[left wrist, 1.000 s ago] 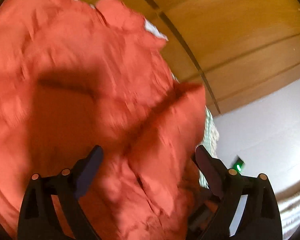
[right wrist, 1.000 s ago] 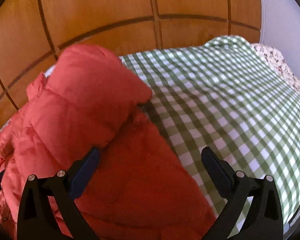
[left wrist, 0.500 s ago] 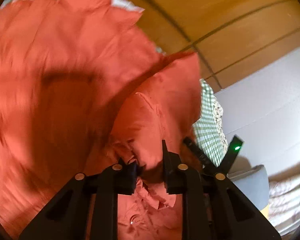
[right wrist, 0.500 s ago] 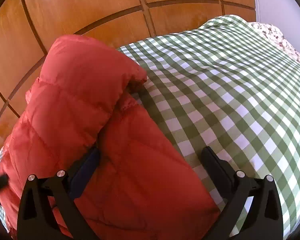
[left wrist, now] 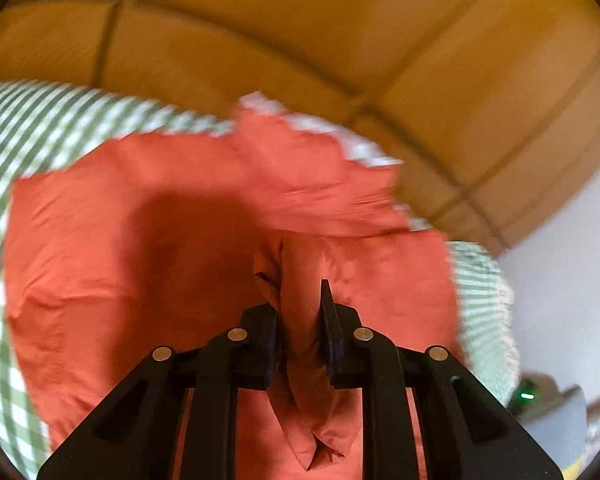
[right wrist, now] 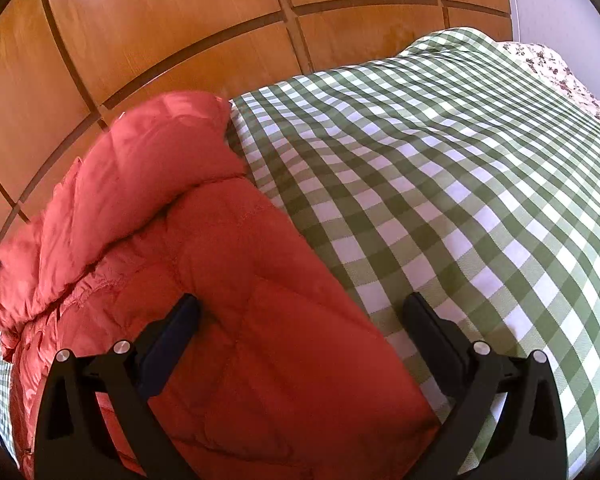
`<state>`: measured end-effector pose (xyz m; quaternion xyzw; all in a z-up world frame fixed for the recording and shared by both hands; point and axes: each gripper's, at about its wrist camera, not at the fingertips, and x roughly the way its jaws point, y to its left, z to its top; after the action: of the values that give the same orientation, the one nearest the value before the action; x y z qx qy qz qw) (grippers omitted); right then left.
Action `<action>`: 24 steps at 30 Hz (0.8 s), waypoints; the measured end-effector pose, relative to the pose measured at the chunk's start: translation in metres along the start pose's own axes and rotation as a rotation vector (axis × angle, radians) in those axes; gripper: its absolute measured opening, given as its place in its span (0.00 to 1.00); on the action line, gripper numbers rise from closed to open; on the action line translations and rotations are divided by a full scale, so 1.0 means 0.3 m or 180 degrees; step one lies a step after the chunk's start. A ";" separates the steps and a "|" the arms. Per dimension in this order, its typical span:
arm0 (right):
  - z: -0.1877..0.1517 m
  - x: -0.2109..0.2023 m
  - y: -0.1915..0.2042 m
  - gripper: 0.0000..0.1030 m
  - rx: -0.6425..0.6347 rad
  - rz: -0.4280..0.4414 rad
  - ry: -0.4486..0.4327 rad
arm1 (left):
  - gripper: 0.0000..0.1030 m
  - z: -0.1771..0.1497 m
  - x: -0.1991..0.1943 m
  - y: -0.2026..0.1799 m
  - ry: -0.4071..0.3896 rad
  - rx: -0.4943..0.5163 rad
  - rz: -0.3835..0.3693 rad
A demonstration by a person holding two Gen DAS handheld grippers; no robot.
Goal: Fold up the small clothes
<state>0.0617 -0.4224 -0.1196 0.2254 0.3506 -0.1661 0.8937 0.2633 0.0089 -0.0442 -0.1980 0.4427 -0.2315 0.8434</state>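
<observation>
Red jacket (right wrist: 236, 312) lies on the checked bedcover (right wrist: 460, 208), pushed toward the wooden panel wall (right wrist: 160, 32) side of the bed. Quilted, puffy, partly folded already: 1 padded section is doubled over the body, seen in the right wrist view as the upper lobe.

Left gripper (left wrist: 300, 312): clenched on a bunched fold of the jacket. The fabric stands pinched between both pads and a tail of it hangs below the jaws. Left view is motion-blurred, so which part of the jacket this fold belongs to (sleeve or front edge) I cannot tell.

Right gripper (right wrist: 300, 344): released, jaws wide, nothing between the pads. It hangs over the jacket's near right edge; 1 finger sits over red fabric, the other over bare bedcover. Contact with the cloth cannot be judged from here.

Key relation: the jacket's long axis runs from the right gripper away toward the wall, slanting up-left in the right view. The left gripper holds the side of the jacket nearer the wall; the bulk of the body spreads ahead of it and to its left in its own view. So the held fold has to travel across the short axis, toward the right gripper's side, to lie flat on the body.

Judgement: fold under way, left hand doing the carrying. Right hand is the nearer one to the free edge and well placed to pin it.

Risk: slippery puffy fabric may spring back open once let go.
</observation>
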 end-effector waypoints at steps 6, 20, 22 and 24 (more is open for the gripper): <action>0.036 -0.027 0.057 0.98 -0.0292 -0.0016 0.0110 | 0.17 -0.088 0.032 0.141 -0.0160 -0.0065 0.0089; 0.284 0.239 0.190 0.98 -0.0476 -0.0119 0.0278 | 0.17 -0.159 0.078 0.128 -0.0400 0.0168 0.0135; 0.315 0.239 0.192 0.98 -0.0406 -0.0129 0.0068 | 0.18 -0.163 0.079 0.120 -0.0404 0.0200 0.0160; 0.334 0.175 0.190 0.98 -0.0328 -0.0578 -0.0376 | 0.26 -0.167 0.080 0.107 -0.0406 0.0257 0.0181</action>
<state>0.1797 -0.4338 -0.0748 0.1363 0.3244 -0.2412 0.9044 0.2402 0.0151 -0.1037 -0.1655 0.3837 -0.2120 0.8834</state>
